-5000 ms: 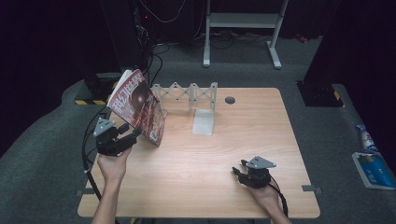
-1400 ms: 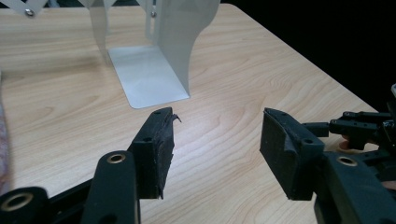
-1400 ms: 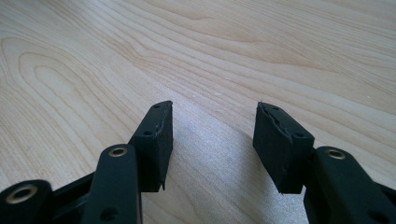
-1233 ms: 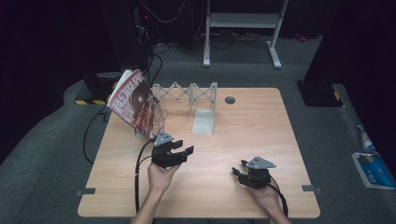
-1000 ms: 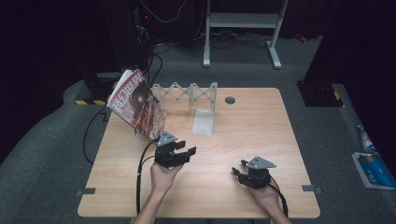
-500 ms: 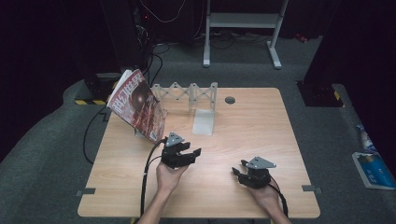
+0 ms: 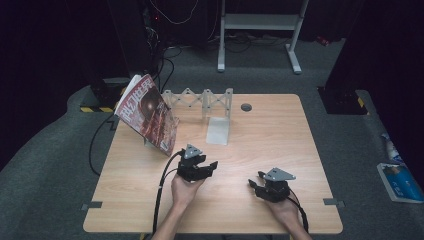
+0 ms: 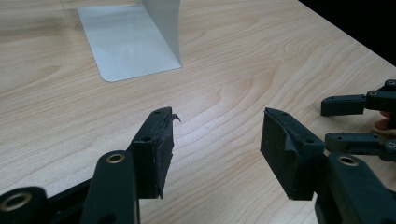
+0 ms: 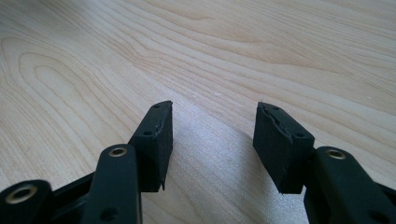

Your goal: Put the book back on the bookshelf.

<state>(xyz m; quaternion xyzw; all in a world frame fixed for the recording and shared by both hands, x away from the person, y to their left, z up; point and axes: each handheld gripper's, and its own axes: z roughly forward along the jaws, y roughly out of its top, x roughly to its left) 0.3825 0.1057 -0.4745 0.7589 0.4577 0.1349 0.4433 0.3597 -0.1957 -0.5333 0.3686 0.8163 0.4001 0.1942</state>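
We were working at the wooden table (image 7: 280,130), biggest thing in the shot. At its back left the magazine (image 7: 147,112) stood tilted against the folding rack (image 7: 200,97), with the metal bookend (image 7: 218,130) just to the right of it, both well apart from our hands. Our left gripper (image 7: 212,166) sat near the table's middle, jaws spread with only bare wood between them, the bookend's flat foot (image 8: 128,39) ahead of it. Our right gripper (image 7: 254,184) rested on the table toward the near right edge, jaws spread too, pinching nothing.
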